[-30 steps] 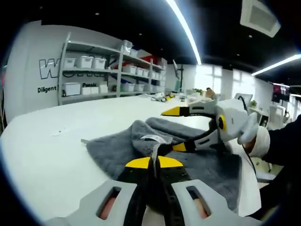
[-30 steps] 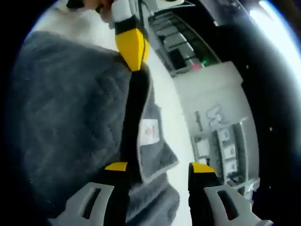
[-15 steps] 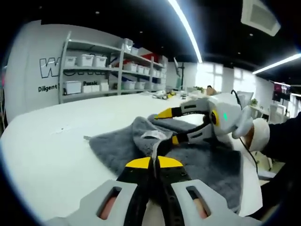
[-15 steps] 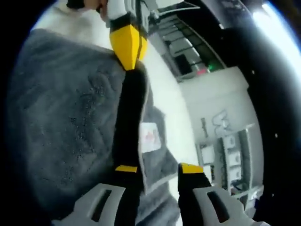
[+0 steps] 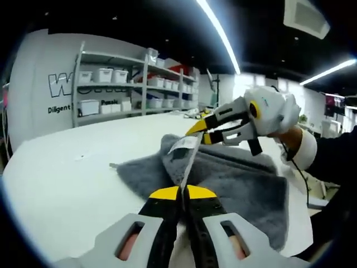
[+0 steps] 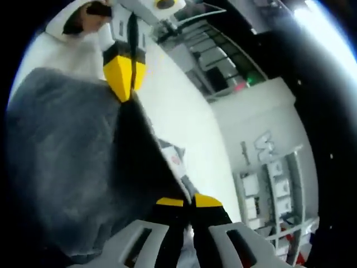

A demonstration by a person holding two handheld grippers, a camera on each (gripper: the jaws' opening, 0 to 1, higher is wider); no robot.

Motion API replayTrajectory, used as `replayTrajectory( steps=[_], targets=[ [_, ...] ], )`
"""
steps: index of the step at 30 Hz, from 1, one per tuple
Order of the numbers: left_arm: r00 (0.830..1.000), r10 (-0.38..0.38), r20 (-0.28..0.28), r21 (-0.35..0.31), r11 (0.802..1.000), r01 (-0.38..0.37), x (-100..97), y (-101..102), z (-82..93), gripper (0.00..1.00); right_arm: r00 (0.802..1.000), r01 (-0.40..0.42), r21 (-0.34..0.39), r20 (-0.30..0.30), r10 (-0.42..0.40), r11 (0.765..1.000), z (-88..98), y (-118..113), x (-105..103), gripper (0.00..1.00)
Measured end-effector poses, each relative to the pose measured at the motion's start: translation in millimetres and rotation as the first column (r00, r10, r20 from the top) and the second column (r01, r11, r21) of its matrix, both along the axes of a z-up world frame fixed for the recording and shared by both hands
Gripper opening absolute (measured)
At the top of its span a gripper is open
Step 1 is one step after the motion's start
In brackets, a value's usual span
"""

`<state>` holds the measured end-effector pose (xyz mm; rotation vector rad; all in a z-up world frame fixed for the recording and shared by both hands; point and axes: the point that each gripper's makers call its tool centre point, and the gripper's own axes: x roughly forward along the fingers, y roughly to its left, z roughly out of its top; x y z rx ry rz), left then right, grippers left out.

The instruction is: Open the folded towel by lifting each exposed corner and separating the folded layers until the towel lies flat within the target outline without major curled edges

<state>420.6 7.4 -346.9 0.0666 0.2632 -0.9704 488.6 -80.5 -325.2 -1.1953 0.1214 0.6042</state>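
A grey towel lies rumpled on the white table. My left gripper is shut on the towel's near edge. From the right, my right gripper is shut on a raised towel corner carrying a white label, held above the table. In the right gripper view, the right gripper pinches a fold of the towel, and a taut ridge of cloth runs up to the left gripper, also shut on it. The label shows beside the ridge.
A gloved hand and dark sleeve hold the right gripper. Shelves with white bins stand against the wall beyond the table; they appear again as shelves in the right gripper view. Bare tabletop lies around the towel.
My right gripper's jaws closed from open onto the labelled towel corner and lifted it off the table. The left gripper stayed shut on the near edge.
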Motion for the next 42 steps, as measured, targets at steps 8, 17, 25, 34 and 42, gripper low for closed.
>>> replayTrajectory(
  steps=[8, 17, 25, 34, 42],
  targets=[
    [0.999, -0.015, -0.036, -0.118, 0.993, 0.011, 3.2, 25, 16.2, 0.03, 0.998, 0.008, 0.159, -0.055, 0.001, 0.987, 6.7, 26, 16, 0.00],
    [0.999, 0.027, -0.021, -0.099, 0.995, -0.029, 10.2, 55, 18.8, 0.02, 0.997, 0.020, 0.175, -0.080, -0.006, 0.984, 3.5, 61, 29, 0.00],
    [0.996, 0.081, 0.023, -0.062, 0.995, -0.080, 23.0, 88, 20.1, 0.02, 0.995, 0.002, 0.148, -0.100, 0.013, 0.989, 0.7, 98, 42, 0.00],
    [0.991, 0.131, 0.015, -0.041, 0.991, -0.130, 29.2, 120, 14.1, 0.02, 0.990, -0.012, 0.168, -0.134, 0.034, 0.986, -5.5, 127, 49, 0.00],
    [0.980, 0.195, 0.030, 0.075, 0.978, -0.197, 33.7, 146, -0.1, 0.03, 0.989, -0.001, 0.230, -0.143, 0.034, 0.973, -1.7, 155, 45, 0.00]
  ],
)
